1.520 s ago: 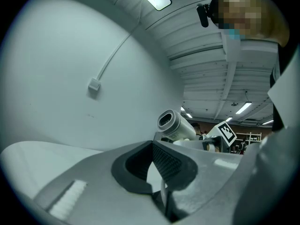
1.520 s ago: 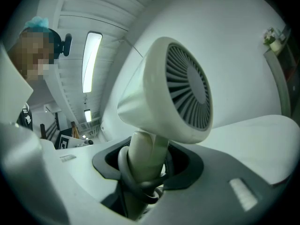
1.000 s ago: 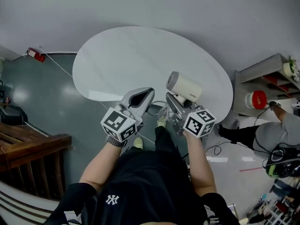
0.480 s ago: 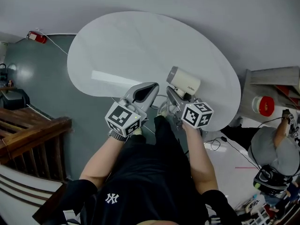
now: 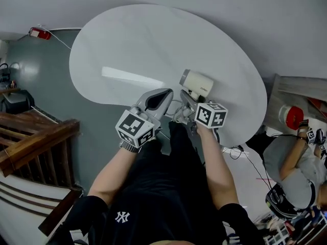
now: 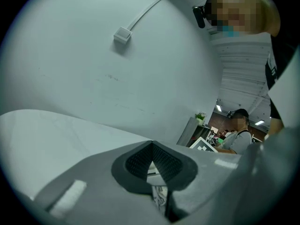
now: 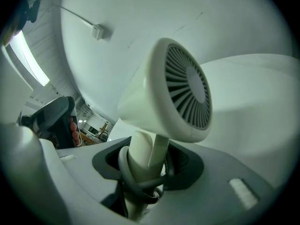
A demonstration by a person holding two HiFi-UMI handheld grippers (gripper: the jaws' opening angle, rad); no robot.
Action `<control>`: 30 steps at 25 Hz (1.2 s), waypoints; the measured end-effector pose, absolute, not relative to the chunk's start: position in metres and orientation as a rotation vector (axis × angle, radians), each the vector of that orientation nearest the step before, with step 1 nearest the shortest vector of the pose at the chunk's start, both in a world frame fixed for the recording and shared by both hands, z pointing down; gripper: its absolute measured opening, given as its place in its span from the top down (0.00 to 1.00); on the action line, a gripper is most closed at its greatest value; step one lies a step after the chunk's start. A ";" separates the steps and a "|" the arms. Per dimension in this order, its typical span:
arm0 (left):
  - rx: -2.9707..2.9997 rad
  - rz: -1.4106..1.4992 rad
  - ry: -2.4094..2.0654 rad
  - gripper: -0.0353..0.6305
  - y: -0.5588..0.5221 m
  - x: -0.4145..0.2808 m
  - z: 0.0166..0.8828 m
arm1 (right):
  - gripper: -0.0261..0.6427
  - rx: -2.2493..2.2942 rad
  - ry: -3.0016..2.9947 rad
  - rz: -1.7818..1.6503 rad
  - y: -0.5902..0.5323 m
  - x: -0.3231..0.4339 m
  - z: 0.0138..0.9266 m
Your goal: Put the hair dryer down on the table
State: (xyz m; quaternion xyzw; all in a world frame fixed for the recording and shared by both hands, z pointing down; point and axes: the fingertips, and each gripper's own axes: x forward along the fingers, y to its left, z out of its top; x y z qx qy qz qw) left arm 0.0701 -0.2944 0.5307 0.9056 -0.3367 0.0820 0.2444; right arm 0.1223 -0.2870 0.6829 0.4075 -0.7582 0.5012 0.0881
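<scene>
A white hair dryer (image 5: 196,83) is held by its handle in my right gripper (image 5: 185,104), its barrel over the near right part of the round white table (image 5: 153,50). In the right gripper view the dryer's head (image 7: 173,93) with its grey rear grille fills the middle, and the handle (image 7: 143,161) sits between the shut jaws with a grey cord looped round it. My left gripper (image 5: 159,100) hovers beside it at the table's near edge. Its jaws (image 6: 152,165) are closed together with nothing in them.
A wooden railing (image 5: 30,147) stands at the left over a dark floor. A red object (image 5: 39,32) lies at the far left. A shelf with a red-and-white container (image 5: 291,117) is at the right, and a person (image 5: 299,162) crouches beside it.
Both grippers have moved slightly forward over the table's edge, the hair dryer going with the right one. The person at the right has shifted.
</scene>
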 end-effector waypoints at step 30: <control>2.404 0.263 -0.940 0.95 -0.311 0.073 0.547 | 0.57 1.116 -2.017 1.767 -0.297 0.131 0.737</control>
